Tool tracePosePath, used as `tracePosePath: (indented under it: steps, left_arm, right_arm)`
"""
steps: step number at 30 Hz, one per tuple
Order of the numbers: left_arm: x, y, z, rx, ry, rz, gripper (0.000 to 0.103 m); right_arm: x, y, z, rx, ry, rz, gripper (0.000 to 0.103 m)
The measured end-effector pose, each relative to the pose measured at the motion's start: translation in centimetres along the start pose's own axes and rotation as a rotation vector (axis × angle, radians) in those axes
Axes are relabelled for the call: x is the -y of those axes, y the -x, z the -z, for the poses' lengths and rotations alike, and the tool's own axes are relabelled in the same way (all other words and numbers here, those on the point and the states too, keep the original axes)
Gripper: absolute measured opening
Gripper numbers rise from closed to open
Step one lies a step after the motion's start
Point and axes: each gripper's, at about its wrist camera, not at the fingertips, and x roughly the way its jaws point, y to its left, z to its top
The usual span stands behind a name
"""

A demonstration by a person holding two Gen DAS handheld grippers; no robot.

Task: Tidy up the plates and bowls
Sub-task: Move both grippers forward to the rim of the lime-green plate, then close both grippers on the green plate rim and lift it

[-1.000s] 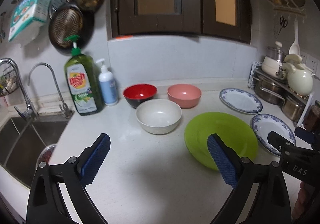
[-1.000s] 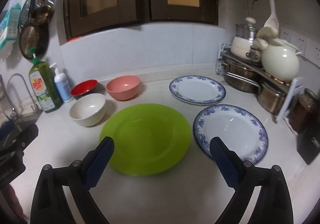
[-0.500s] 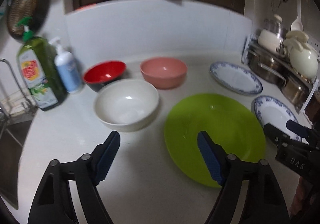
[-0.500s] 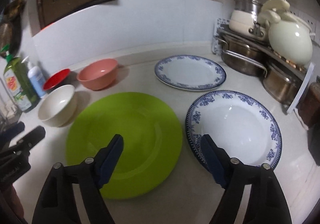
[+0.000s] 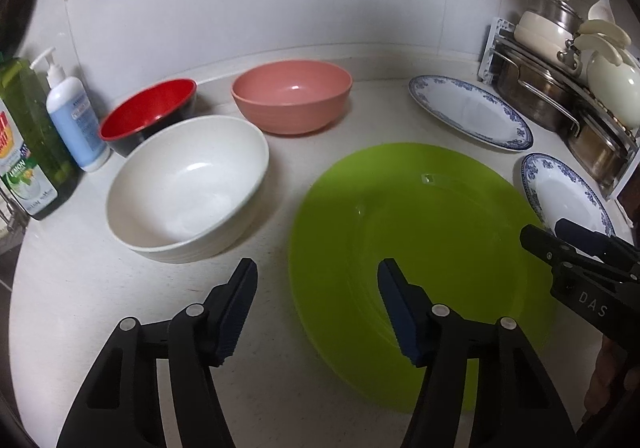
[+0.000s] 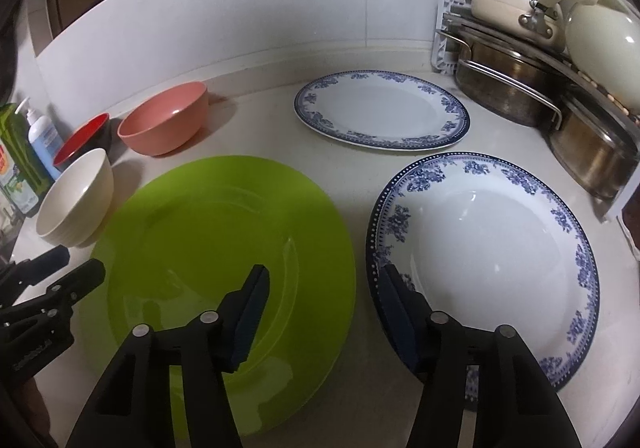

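Three bowls on the worktop: white bowl, red bowl, pink bowl. Three plates alongside: one green plate, two blue-patterned plates. Left tongs spread wide, grasping nothing, straddling the green rim. Right tongs likewise released, between green and near blue plate.

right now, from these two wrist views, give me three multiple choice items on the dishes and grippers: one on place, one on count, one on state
1. What stands nearest the blue pump bottle?
A. red bowl
B. green plate
C. steel pots

2. How many blue-rimmed plates lie on the counter?
A. one
B. two
C. four

3. How is the right gripper?
A. shut on a bowl
B. open, holding nothing
C. shut on a plate

Answers:
1 A, the red bowl sits right beside the bottle.
2 B, a near plate and a far plate.
3 B, its fingers stand apart with nothing between them.
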Motion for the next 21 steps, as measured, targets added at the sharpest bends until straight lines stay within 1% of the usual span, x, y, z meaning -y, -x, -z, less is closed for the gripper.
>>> tracePosePath:
  steps: [3, 8, 10, 16, 21]
  left_arm:
    - [0.1, -0.5, 0.0, -0.011, 0.003, 0.003, 0.057]
    - [-0.1, -1.0, -0.1, -0.016, 0.009, 0.003, 0.054]
    - [-0.2, -1.3, -0.1, -0.021, 0.010, 0.004, 0.049]
    - [-0.3, -2.1, -0.3, -0.035, 0.014, 0.011, 0.043]
    - [-0.5, -2.6, -0.4, -0.053, 0.026, 0.026, 0.040]
  right_arm:
    - [0.0, -0.6, -0.1, -0.012, 0.012, -0.001, 0.051]
    - [-0.1, -1.0, -0.2, -0.012, 0.031, -0.003, 0.050]
    - [-0.1, -1.2, -0.3, -0.012, 0.040, -0.002, 0.049]
    - [-0.2, -1.7, -0.7, -0.015, 0.067, 0.010, 0.049]
    - [-0.5, -1.9, -0.9, -0.015, 0.103, 0.024, 0.045]
